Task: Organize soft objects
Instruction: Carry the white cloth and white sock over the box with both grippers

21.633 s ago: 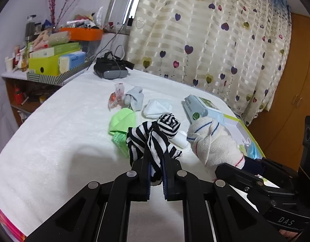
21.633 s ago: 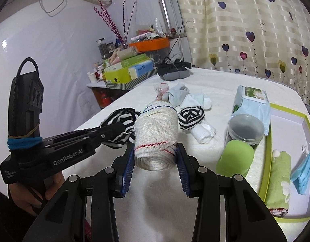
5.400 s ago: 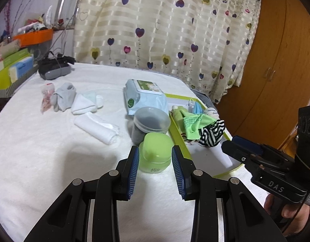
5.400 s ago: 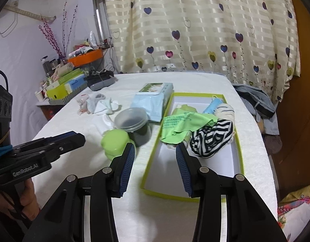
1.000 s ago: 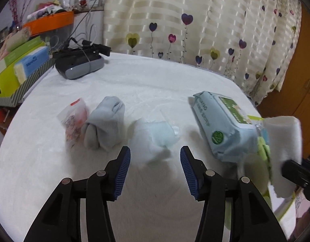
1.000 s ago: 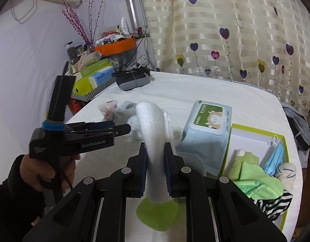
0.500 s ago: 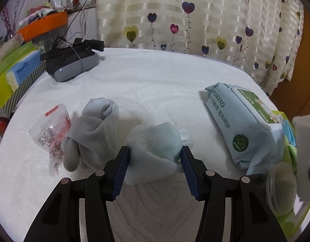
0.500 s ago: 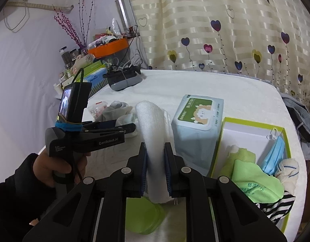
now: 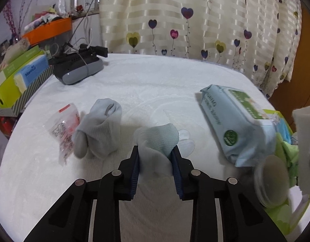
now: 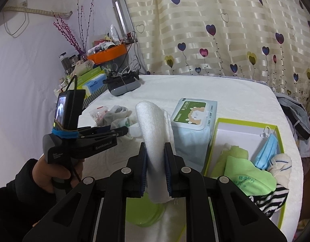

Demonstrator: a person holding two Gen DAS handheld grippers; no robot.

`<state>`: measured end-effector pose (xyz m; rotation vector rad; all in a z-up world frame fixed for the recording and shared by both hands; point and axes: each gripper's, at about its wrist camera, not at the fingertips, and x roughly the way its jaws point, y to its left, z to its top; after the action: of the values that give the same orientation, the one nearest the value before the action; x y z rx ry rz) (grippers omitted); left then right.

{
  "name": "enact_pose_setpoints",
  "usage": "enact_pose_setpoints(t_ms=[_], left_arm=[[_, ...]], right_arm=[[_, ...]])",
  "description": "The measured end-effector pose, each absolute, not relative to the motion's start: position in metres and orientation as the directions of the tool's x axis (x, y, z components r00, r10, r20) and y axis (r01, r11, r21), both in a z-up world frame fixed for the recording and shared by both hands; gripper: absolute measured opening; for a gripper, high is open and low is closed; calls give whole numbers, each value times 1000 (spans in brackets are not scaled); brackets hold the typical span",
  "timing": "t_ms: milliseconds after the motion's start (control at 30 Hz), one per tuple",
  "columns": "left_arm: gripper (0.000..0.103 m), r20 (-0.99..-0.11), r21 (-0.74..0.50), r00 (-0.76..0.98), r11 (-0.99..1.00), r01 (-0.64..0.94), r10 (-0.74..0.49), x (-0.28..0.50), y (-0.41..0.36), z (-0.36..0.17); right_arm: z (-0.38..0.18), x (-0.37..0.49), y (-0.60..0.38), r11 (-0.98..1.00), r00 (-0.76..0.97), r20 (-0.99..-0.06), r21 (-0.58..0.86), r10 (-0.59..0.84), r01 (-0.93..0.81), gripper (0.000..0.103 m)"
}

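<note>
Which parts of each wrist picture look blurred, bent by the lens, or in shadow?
Left wrist view: the round clear plastic container and white folded towel at the right edge smear with blur; the pale blue rolled sock in the left gripper is sharper. Right wrist view: the lens bows the heart-patterned curtain and darkens the corners; the right gripper shades the bed below.

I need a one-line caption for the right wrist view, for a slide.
Right gripper holds a white folded cloth above the bed, beside the green-rimmed box of sorted soft items.
</note>
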<state>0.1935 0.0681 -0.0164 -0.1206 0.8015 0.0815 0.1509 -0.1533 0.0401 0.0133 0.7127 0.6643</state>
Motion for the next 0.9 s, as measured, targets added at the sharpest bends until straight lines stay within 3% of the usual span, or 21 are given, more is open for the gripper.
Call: enact_pose_setpoints(t_ms=[900], left_arm=[[28, -574, -162, 818, 984, -74, -33, 71, 39, 49]], right_arm=[[62, 88, -171, 807, 608, -561, 212, 562, -551, 16]])
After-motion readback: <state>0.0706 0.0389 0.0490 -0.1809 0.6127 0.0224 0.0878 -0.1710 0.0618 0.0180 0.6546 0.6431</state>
